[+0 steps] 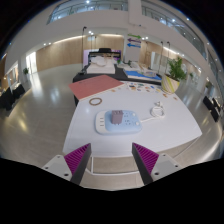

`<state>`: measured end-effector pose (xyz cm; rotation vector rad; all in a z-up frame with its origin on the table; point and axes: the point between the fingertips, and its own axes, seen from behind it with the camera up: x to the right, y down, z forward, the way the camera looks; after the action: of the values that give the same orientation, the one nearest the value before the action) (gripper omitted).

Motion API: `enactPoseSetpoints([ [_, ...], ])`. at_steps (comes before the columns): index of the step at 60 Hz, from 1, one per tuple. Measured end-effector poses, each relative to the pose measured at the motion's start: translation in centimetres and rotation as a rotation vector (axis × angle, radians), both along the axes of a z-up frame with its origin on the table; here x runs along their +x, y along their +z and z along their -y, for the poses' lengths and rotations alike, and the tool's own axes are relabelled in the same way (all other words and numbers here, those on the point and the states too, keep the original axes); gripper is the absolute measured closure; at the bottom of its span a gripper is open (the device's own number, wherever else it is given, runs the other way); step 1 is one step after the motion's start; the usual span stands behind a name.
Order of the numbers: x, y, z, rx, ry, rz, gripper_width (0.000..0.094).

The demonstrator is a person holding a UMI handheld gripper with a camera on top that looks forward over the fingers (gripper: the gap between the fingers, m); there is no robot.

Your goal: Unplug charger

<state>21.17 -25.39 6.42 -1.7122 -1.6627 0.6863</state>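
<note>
A white power strip point(122, 120) with a blue-grey patch on top lies on the white table point(85, 132), well beyond my fingers. A white charger point(157, 109) with a white cable stands just to its right. My gripper point(112, 160) is open and empty, with its two magenta pads point(76, 159) spread wide above the table's near edge. Nothing stands between the fingers.
A pink mat point(92, 87) lies at the table's far left with a dark ring point(95, 101) in front of it. Small white items point(137, 86) sit at the far end. A potted plant point(175, 73) stands to the right. Desks and open floor lie beyond.
</note>
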Motion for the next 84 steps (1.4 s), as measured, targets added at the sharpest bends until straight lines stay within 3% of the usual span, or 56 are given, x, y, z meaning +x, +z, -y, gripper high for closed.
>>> enactPoseSetpoints([
  [34, -13.0, -1.0, -2.2, 0.004, 0.05, -0.373, 0.0081],
  [56, -17.3, -2.5, -2.7, -0.013, 0.052, -0.389, 0.0086],
  [57, -17.4, -2.6, -2.6, -0.016, 0.053, -0.388, 0.0113],
  [63, -17.6, -2.9, -3.3, -0.007, 0.027, -0.391, 0.0634],
  [66, -17.9, -3.0, -3.1, 0.004, 0.04, -0.39, 0.0733],
  [73, -18.2, -1.9, -3.7, -0.067, 0.013, -0.395, 0.0753],
  [78, -18.1, 3.4, -4.5, -0.04, 0.008, -0.497, 0.0753],
  [84, -17.6, 10.2, -6.8, -0.083, -0.019, -0.561, 0.0753],
])
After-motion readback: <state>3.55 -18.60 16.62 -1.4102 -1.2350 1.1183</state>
